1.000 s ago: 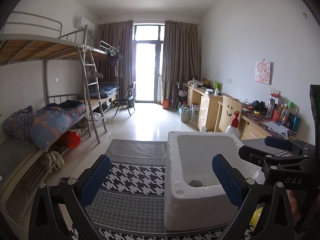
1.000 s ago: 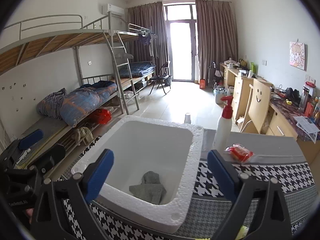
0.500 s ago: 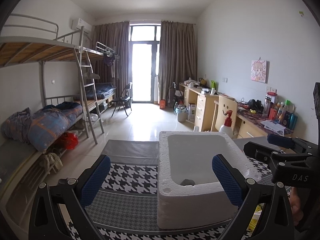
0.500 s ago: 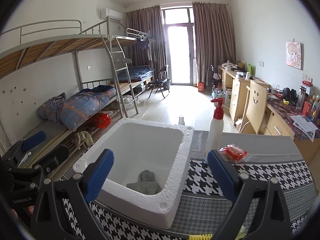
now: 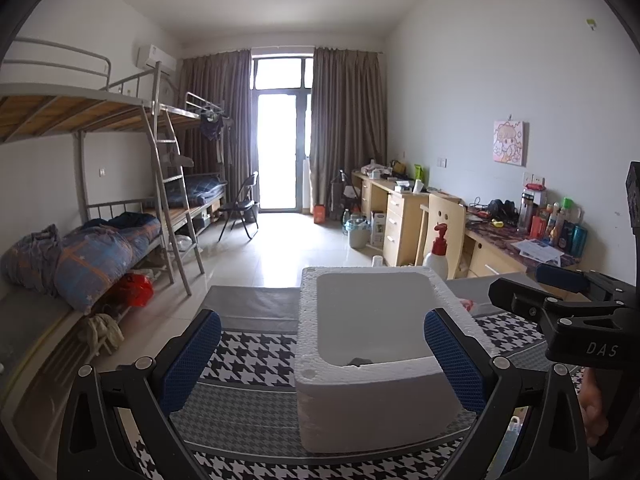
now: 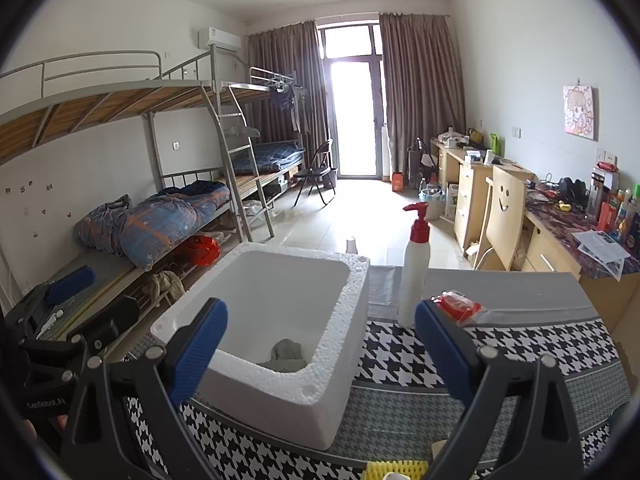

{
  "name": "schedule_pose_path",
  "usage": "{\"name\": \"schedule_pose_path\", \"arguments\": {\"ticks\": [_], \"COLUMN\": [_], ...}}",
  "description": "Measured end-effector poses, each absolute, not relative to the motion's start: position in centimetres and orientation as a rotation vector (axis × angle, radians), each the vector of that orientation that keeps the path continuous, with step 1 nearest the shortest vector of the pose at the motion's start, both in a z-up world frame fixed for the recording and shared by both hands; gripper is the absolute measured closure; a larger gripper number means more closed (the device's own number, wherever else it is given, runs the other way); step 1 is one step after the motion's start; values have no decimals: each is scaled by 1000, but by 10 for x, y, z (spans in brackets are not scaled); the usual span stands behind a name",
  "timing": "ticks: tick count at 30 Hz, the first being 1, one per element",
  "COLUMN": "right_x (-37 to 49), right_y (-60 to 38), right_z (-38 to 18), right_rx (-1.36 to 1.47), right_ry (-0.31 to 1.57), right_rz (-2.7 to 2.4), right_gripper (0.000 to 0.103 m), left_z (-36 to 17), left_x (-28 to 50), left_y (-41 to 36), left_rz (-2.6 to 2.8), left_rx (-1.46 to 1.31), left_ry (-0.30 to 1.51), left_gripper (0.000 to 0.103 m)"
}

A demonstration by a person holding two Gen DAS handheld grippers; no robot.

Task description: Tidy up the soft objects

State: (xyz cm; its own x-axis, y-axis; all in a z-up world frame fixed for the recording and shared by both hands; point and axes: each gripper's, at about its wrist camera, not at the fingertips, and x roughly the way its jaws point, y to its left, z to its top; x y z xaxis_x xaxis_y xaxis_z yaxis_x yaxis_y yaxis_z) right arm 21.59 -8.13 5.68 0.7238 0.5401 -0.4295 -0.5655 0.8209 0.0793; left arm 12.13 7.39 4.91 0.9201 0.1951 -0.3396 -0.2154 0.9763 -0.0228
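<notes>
A white foam box [image 5: 376,396] [image 6: 276,376] stands on the houndstooth table cloth [image 6: 500,344]. A grey soft cloth [image 6: 286,356] lies at its bottom; only its tip [image 5: 360,361] shows in the left wrist view. My left gripper [image 5: 320,360] is open and empty, held back from the box's near wall. My right gripper [image 6: 320,344] is open and empty, above the box's near right corner. Each gripper shows at the edge of the other's view. A yellow soft thing [image 6: 396,469] peeks in at the table's near edge.
A white pump bottle with a red top [image 6: 414,272] and a red packet [image 6: 458,306] stand on the table right of the box. Bunk beds [image 5: 80,240] line the left wall, desks and a chair [image 6: 504,220] the right.
Both grippers have drawn back and up from the box, so it looks smaller and lower in both views. Both stay open.
</notes>
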Motion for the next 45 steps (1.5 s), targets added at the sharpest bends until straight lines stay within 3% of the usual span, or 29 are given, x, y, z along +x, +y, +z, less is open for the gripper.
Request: {"name": "schedule_pose_path", "arguments": {"ticks": [45], "right_x": [175], "right_y": [-150], "right_z": [55], "right_rx": [-43], "right_ry": [368], "right_rz": [533], "right_gripper": [6], "left_z": [49], "left_x": [98], "left_y": [27], "left_rz": [87], "left_rx": [-49], "left_ry": [308], "left_gripper": [1]}}
